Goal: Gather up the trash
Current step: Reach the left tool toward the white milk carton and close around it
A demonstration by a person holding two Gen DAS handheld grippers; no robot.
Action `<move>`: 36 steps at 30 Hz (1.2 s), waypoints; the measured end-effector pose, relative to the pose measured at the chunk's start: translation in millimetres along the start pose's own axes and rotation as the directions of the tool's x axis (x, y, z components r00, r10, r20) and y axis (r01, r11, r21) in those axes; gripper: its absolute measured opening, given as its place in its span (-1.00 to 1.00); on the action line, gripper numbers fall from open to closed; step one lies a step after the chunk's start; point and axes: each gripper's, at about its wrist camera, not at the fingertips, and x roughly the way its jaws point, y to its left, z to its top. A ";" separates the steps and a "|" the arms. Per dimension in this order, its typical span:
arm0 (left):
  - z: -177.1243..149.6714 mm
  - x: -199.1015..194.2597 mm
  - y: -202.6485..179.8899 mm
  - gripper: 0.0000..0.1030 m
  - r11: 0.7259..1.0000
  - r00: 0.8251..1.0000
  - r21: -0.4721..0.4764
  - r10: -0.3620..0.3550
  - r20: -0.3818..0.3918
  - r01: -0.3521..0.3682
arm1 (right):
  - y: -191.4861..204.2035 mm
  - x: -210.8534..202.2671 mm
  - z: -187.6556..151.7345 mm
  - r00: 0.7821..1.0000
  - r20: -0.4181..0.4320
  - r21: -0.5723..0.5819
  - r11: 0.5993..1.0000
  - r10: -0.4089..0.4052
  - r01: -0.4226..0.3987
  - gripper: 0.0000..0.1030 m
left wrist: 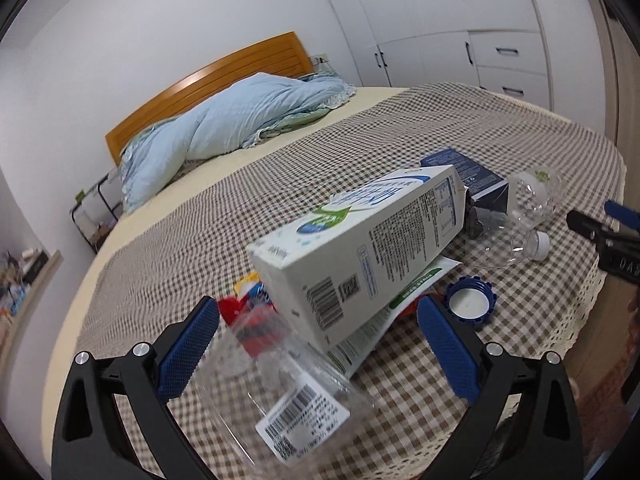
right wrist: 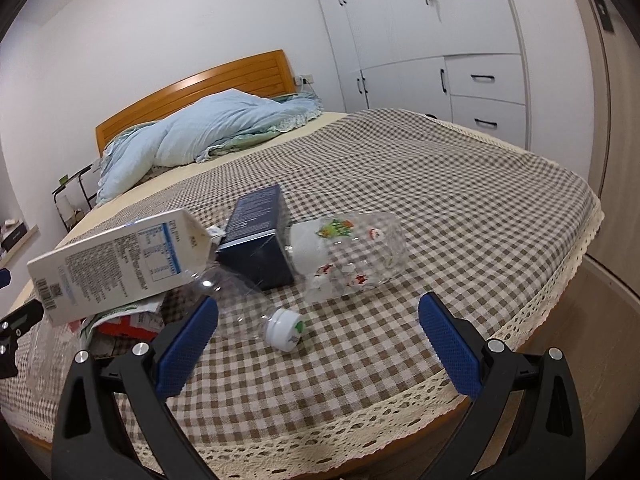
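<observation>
Trash lies on a checked bedspread [right wrist: 460,208]. In the left wrist view a white milk carton [left wrist: 360,248] rests tilted on a paper wrapper [left wrist: 384,320]. A clear plastic container with a barcode label [left wrist: 288,392] lies blurred between the wide-apart fingers of my left gripper [left wrist: 318,302], which is open. A blue cap [left wrist: 470,300] sits by the right finger. My right gripper [right wrist: 319,300] is open too, just short of a clear bottle with a white cap [right wrist: 284,328]. Behind that are a dark blue box [right wrist: 256,240] and a clear printed jar [right wrist: 352,252].
A light blue quilt [left wrist: 224,128] lies by the wooden headboard [left wrist: 208,80]. White wardrobes [right wrist: 420,40] stand behind the bed. The bed's lace-trimmed front edge [right wrist: 360,432] runs under the right gripper. Red and yellow wrappers [left wrist: 248,292] lie under the carton.
</observation>
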 end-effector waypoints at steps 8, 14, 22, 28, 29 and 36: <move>16.6 7.1 -19.8 0.87 0.975 0.998 0.213 0.069 -0.012 -0.064 | -17.6 9.6 1.2 0.999 -0.026 0.063 0.997 -0.042 0.043 0.88; 19.7 21.0 -58.1 0.87 0.865 0.985 0.474 0.172 0.027 -0.164 | -37.0 12.1 1.6 0.998 -0.047 0.152 0.987 -0.044 0.051 0.88; 33.8 64.0 -94.2 0.87 0.764 0.972 0.624 0.232 -0.031 -0.163 | -47.5 10.9 1.5 0.998 -0.055 0.183 0.982 -0.023 0.033 0.88; 36.3 88.4 -90.2 0.88 0.763 0.954 0.628 0.281 -0.108 -0.154 | -53.4 10.5 3.0 0.998 -0.056 0.192 0.981 -0.005 0.015 0.88; 35.1 91.8 -89.8 0.88 0.757 0.949 0.636 0.291 -0.119 -0.152 | -54.7 10.8 2.9 0.998 -0.059 0.196 0.980 -0.005 0.016 0.88; 37.0 101.9 -90.5 0.87 0.743 0.936 0.646 0.330 -0.124 -0.176 | -55.0 10.9 0.5 0.998 -0.069 0.195 0.981 -0.011 0.024 0.88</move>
